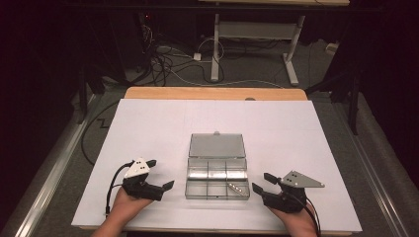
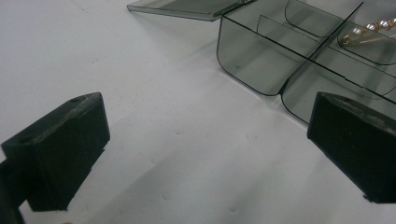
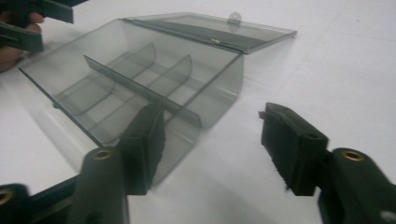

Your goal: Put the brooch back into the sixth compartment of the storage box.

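A smoky clear plastic compartment box (image 1: 210, 189) lies in the middle of the white sheet, its lid (image 1: 217, 146) folded open and flat behind it. A small gold clip with pearl beads (image 1: 236, 187) rests in the near right compartment and appears again as the clip (image 2: 369, 32) in the left gripper view. My left gripper (image 1: 160, 174) stands open just left of the box, jaws (image 2: 205, 135) wide over bare sheet. My right gripper (image 1: 263, 182) is open just right of the box, apart from it. In the right gripper view the box (image 3: 140, 79) lies just beyond the right gripper (image 3: 215, 140), whose pads press on nothing.
The white sheet (image 1: 148, 123) covers a wooden table (image 1: 212, 93). Beyond the far edge, cables (image 1: 168, 64) lie on the floor near another table's legs (image 1: 215, 54). In the right gripper view the other hand and its gripper (image 3: 28, 23) sit at the top left.
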A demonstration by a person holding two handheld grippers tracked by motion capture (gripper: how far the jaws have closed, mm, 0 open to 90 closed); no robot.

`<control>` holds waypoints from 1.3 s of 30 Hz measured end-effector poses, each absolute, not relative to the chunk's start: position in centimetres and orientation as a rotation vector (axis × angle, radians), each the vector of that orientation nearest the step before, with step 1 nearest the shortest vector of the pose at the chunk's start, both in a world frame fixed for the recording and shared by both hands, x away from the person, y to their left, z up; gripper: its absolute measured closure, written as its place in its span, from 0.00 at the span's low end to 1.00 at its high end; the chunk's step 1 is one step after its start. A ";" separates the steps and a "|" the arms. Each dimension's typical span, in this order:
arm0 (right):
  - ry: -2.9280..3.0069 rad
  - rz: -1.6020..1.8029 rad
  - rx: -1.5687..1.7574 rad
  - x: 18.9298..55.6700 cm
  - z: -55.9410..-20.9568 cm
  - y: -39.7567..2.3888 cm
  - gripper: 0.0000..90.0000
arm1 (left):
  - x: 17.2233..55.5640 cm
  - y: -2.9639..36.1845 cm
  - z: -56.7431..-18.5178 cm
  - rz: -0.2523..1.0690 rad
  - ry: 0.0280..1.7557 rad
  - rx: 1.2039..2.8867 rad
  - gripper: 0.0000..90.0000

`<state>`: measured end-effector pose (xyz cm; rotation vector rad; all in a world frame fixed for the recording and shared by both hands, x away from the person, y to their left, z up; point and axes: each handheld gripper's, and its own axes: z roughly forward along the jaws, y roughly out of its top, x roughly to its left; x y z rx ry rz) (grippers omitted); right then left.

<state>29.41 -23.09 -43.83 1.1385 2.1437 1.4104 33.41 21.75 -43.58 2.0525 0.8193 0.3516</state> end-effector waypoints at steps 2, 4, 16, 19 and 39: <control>2.129 1.401 1.152 29.4 -44.0 -23.5 0.37 | 33.4 21.8 -43.6 0.352 0.820 2.051 0.00; 2.110 1.393 1.175 29.4 -44.2 -23.9 0.31 | 33.4 21.8 -43.6 0.352 0.820 2.052 0.00; 2.073 1.331 1.257 30.1 -45.1 -24.9 0.01 | 33.5 21.8 -43.6 0.344 0.827 2.045 0.00; 2.060 1.322 1.263 30.1 -45.1 -24.9 0.01 | 33.5 21.8 -43.5 0.346 0.836 2.040 0.00; 2.053 1.300 1.255 32.2 -45.0 -24.0 0.01 | 35.1 20.8 -42.9 0.331 0.892 2.035 0.00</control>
